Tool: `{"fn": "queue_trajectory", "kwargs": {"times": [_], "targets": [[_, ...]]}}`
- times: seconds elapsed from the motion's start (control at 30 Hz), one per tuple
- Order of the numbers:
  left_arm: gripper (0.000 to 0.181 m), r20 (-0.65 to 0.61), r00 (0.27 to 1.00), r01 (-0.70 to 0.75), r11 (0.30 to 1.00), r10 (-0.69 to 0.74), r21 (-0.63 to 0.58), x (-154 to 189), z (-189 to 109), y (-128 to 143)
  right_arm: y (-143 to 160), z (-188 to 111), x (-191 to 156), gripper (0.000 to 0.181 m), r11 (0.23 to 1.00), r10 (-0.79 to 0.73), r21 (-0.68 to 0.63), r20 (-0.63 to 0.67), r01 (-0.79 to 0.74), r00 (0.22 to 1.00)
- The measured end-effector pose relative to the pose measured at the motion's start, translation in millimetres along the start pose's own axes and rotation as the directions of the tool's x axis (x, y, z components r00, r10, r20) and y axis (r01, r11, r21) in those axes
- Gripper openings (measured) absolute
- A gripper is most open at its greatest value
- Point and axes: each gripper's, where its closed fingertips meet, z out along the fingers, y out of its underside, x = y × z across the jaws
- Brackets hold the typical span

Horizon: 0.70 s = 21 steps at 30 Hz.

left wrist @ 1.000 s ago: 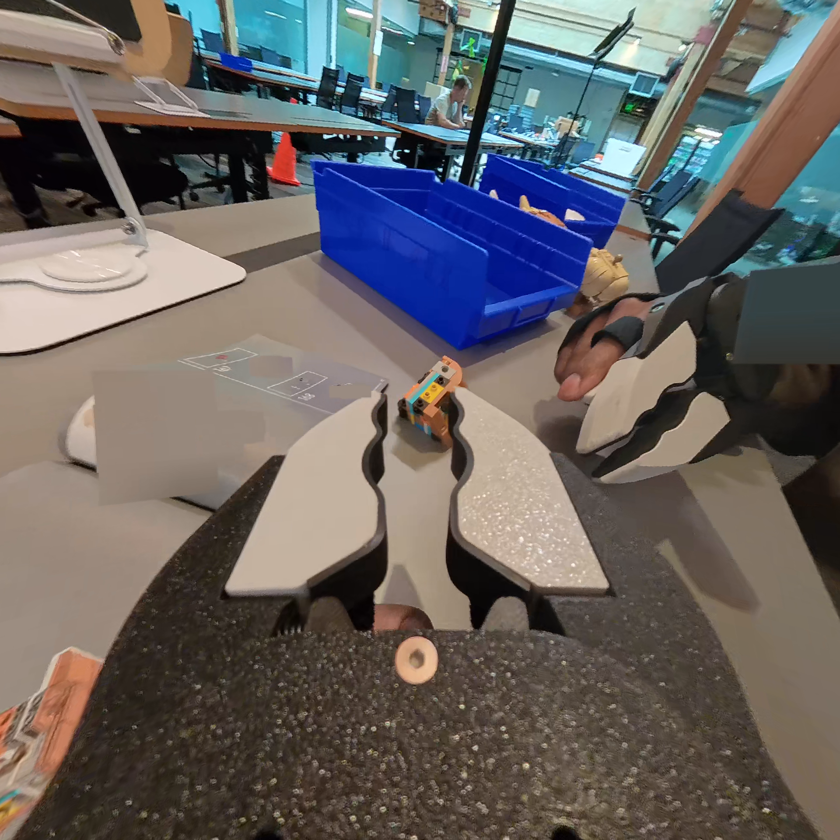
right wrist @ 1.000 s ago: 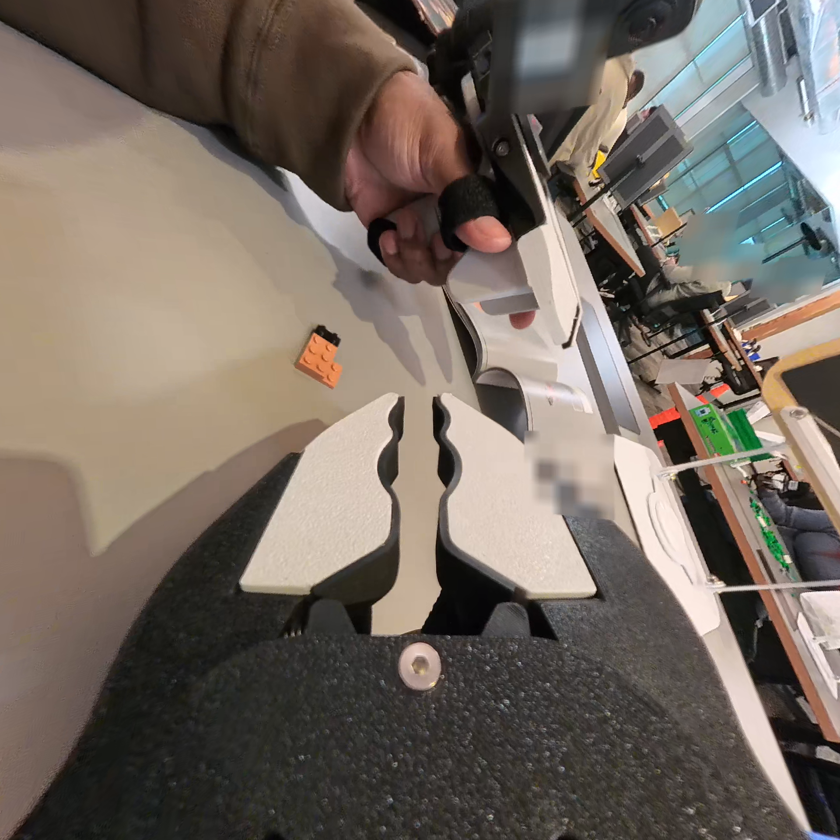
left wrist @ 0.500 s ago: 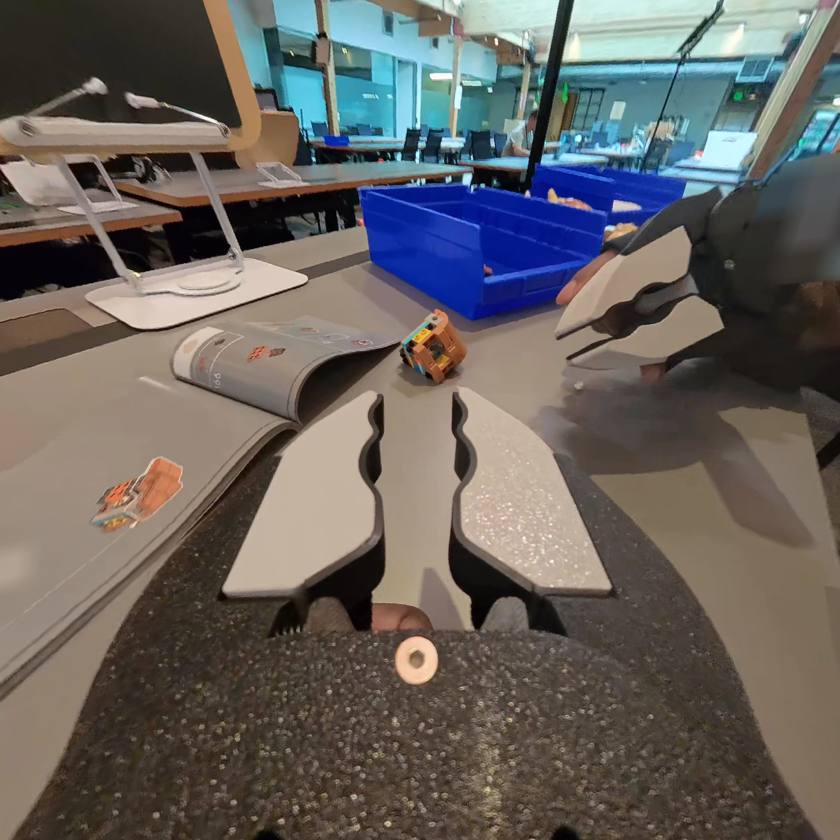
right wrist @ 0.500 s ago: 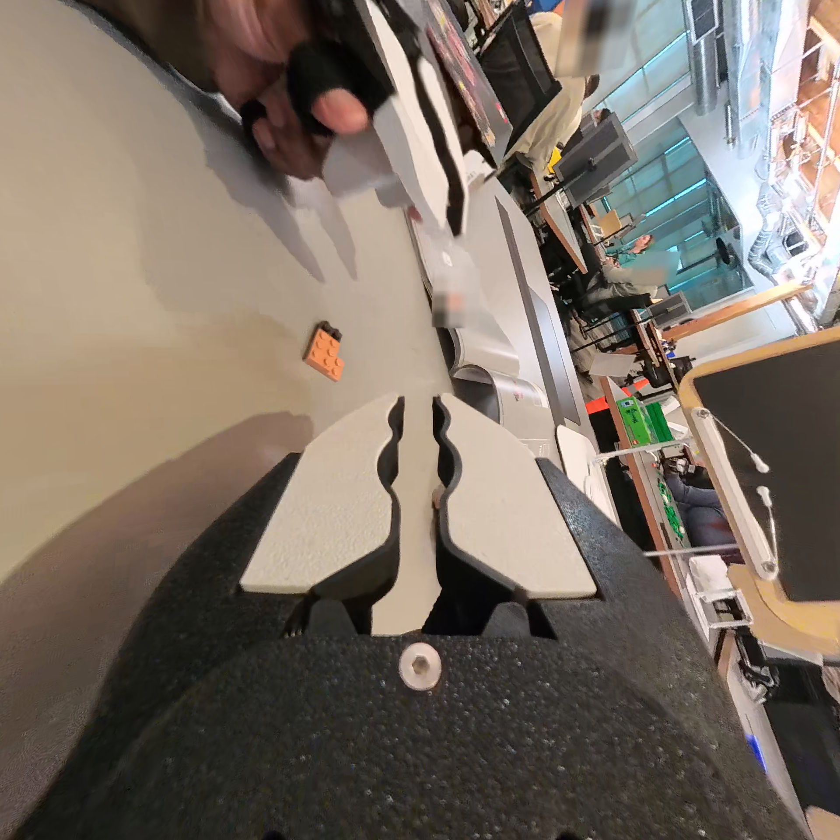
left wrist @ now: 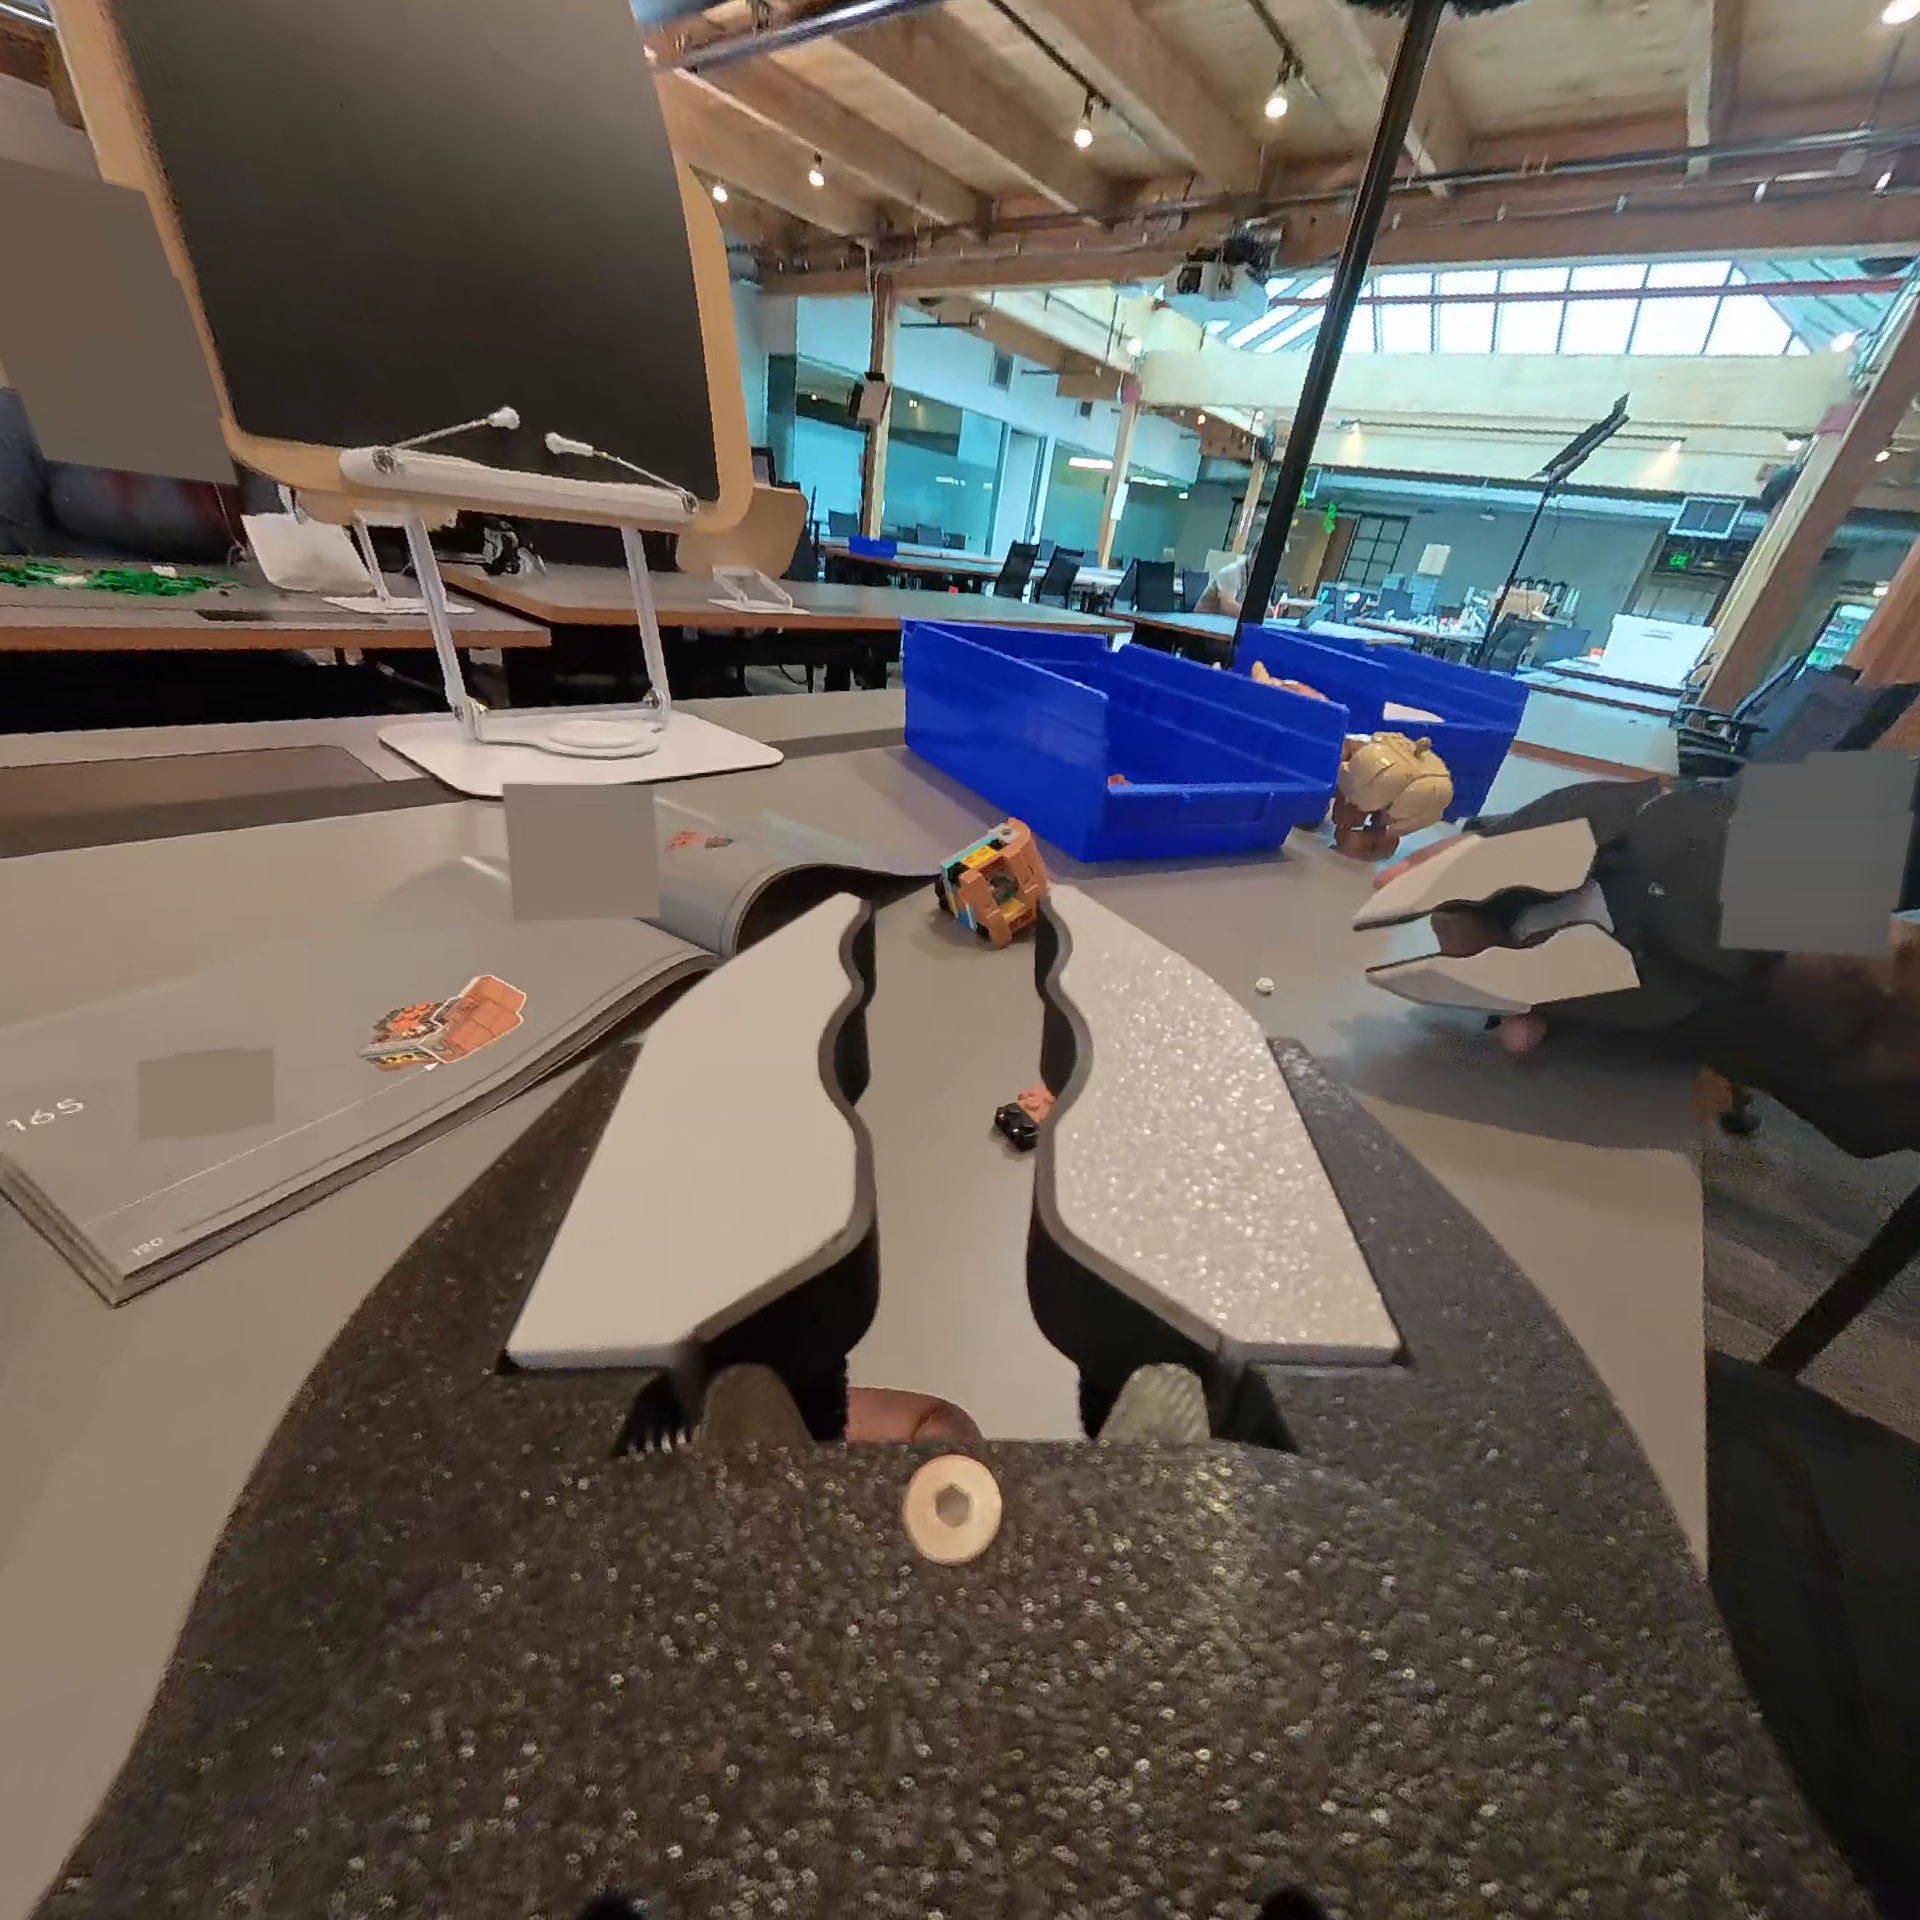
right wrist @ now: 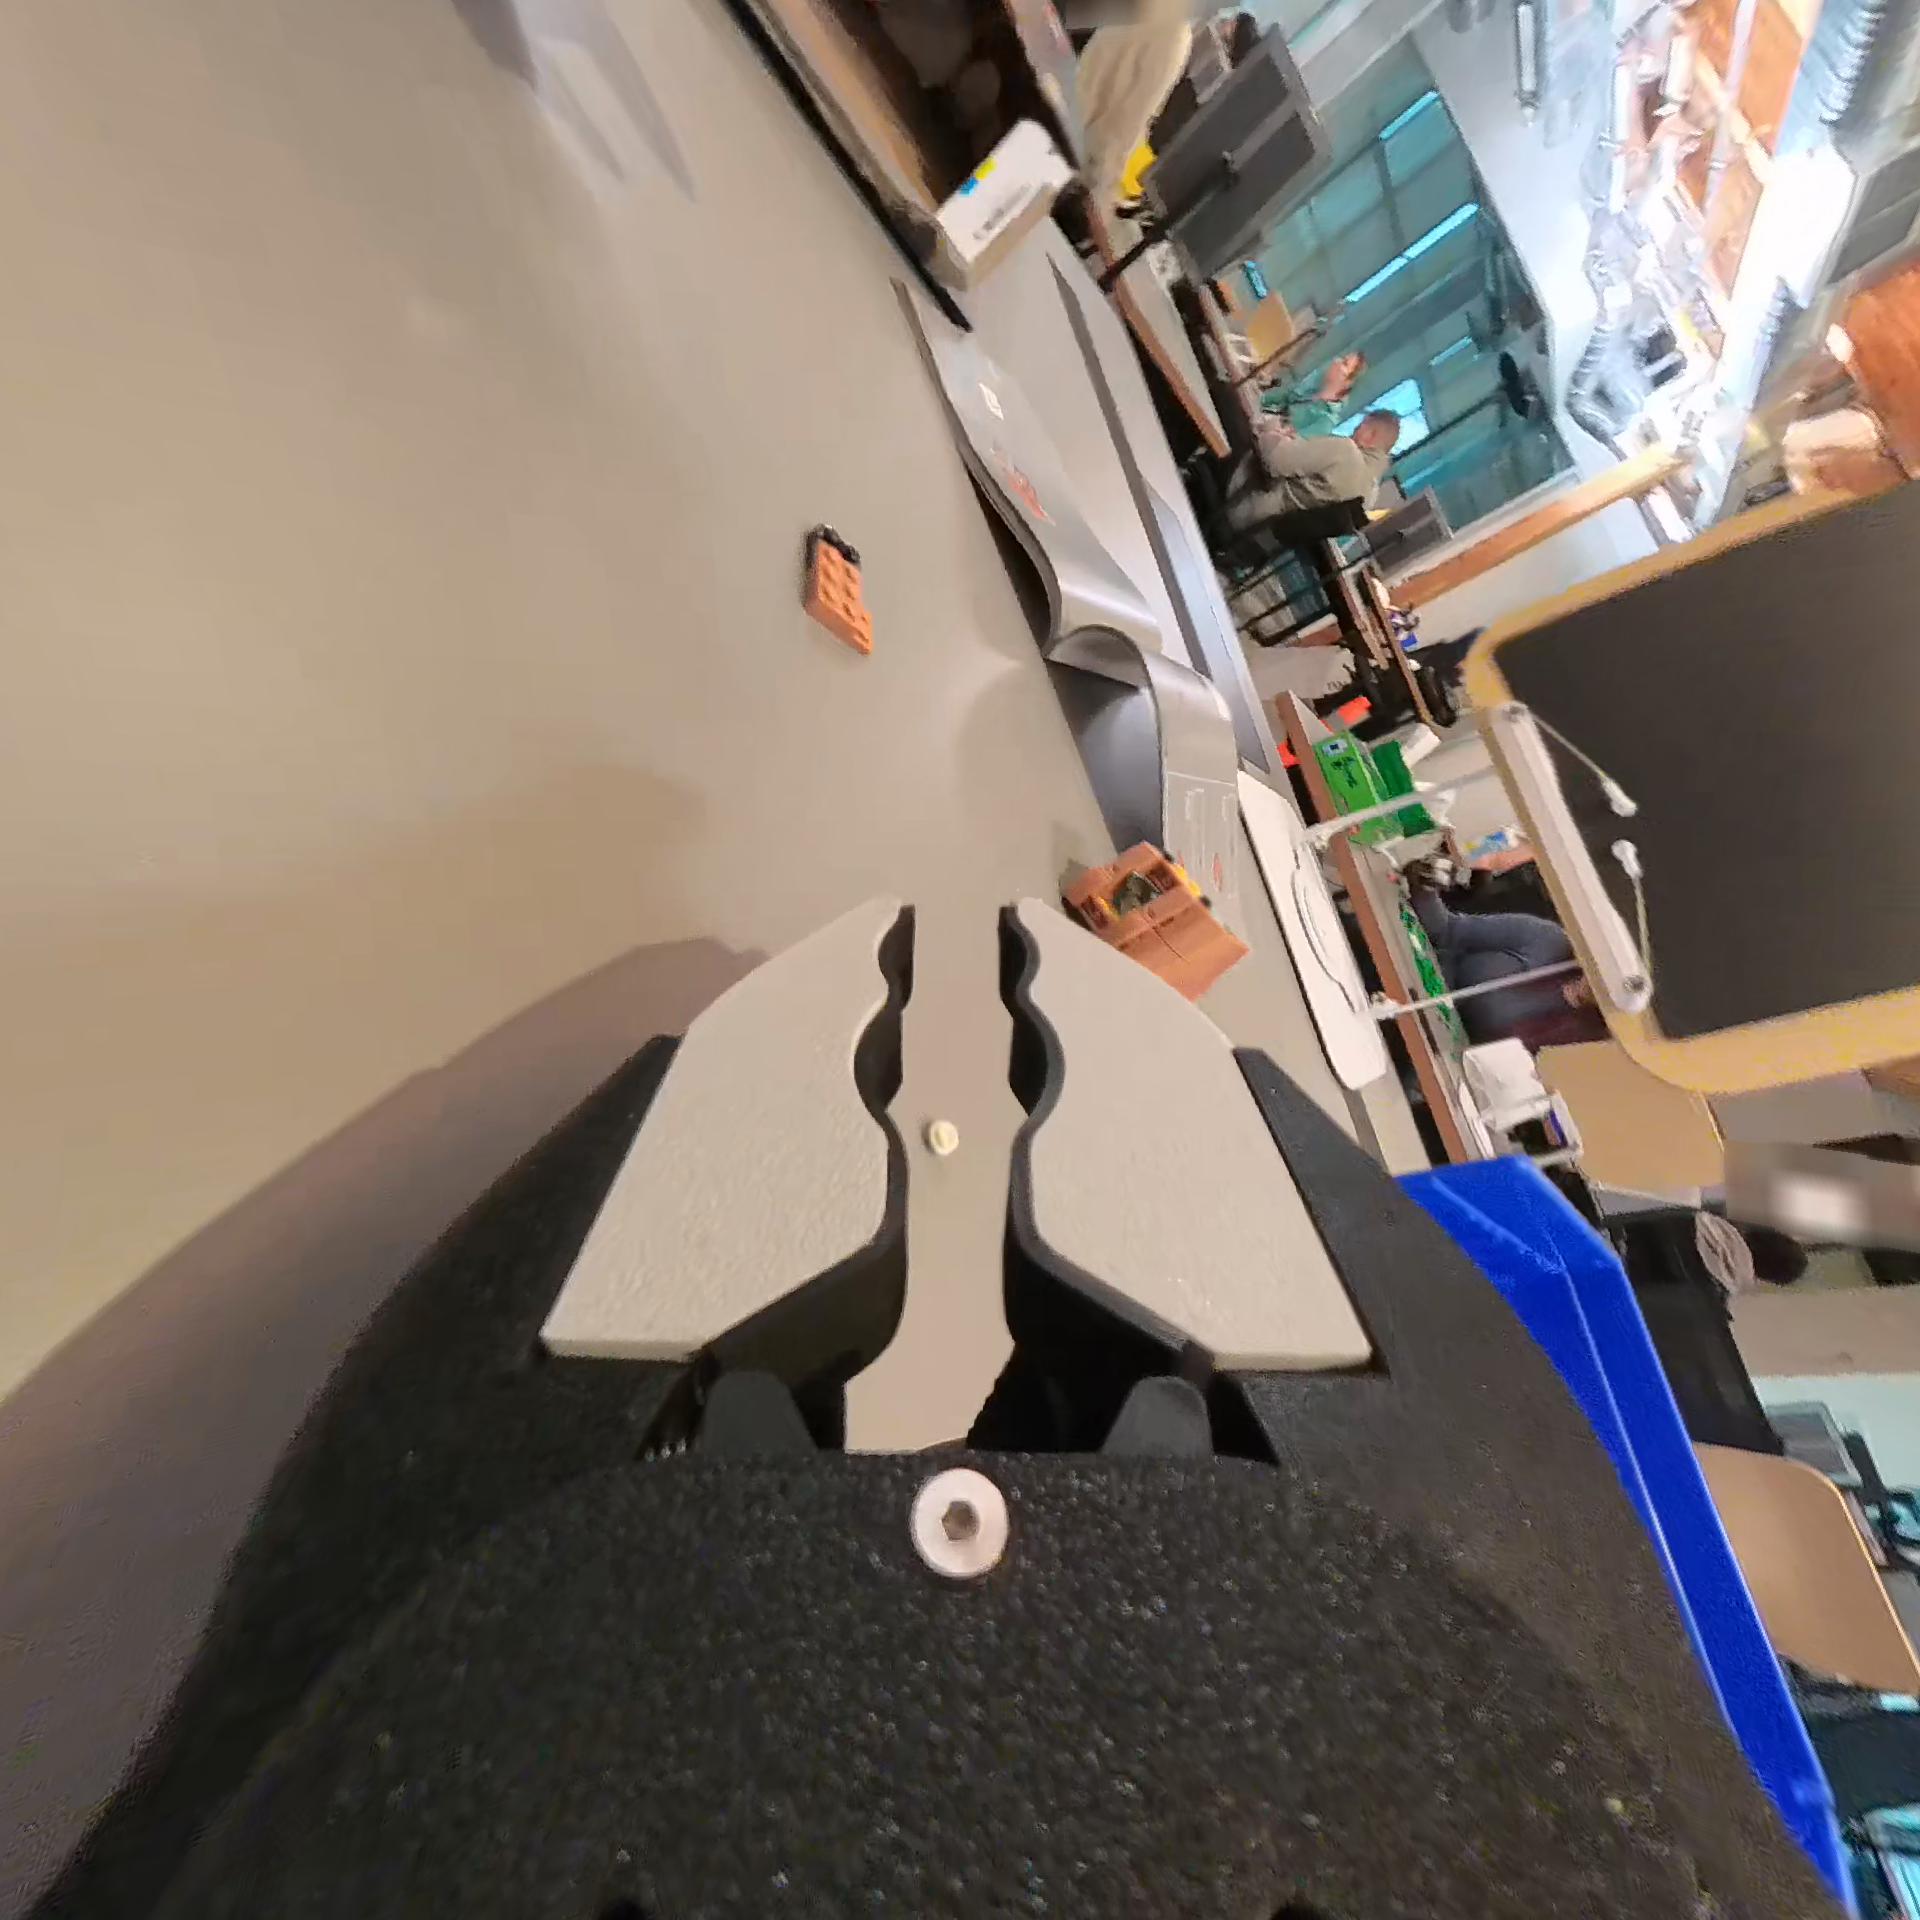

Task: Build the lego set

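Grey matte tabletop [left wrist: 1351,1174] carries everything. The left gripper [left wrist: 951,925], two pale flat fingers with wavy inner edges set in a black pebbled foam body, has its jaws apart and empty; one finger [left wrist: 1174,1143] is speckled and glittery, the other smooth. Between them on the table lies a small orange studded plate with a black piece attached [left wrist: 1023,1114], and beyond the tips sits the partly built lego model, a blocky orange-brown cube with yellow and teal faces [left wrist: 992,881], tipped on its side.

Left of it an open grey instruction booklet [left wrist: 343,1039] lies flat with its far page curling up. Behind stand a glossy blue plastic bin [left wrist: 1081,758], a tan lumpy brick figure [left wrist: 1392,784] beside it, and a white stand holding a wood-framed dark panel [left wrist: 436,218].

The right gripper [left wrist: 1371,940] shows at the far right of this view, turned on its side, jaws parted with nothing between them, a tiny pale round stud [left wrist: 1264,985] near its tips.

The right wrist view, rolled sideways, shows that gripper's [right wrist: 956,914] narrow gap with the pale stud [right wrist: 942,1134] lying on the table inside it, untouched. The model [right wrist: 1148,914] sits just past the right finger, the orange plate [right wrist: 840,590] well beyond, its flat studded top plain here.
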Motion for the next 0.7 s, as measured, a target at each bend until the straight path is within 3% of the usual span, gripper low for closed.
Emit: {"fn": "queue_trajectory", "kwargs": {"times": [0.1, 0.3, 0.7], "targets": [[0.03, 0.004, 0.999, -0.037, 0.999, 0.037, -0.01, 3, 1, 1, 0, -6, 15, 0.016, 0.999, 0.046, 0.027, -0.082, -0.044, 0.996], [0.03, 0.015, 0.997, -0.073, 0.997, 0.073, -0.012, 2, 2, 2, 7, -9, 33, 0.018, 0.983, 0.18, 0.067, -0.118, -0.173, 0.977], [0.03, -0.012, 0.994, -0.112, 0.993, 0.112, 0.021, 9, -1, -2, 7, -14, 36, 0.018, 0.991, 0.128, 0.058, -0.169, -0.12, 0.977]]}}
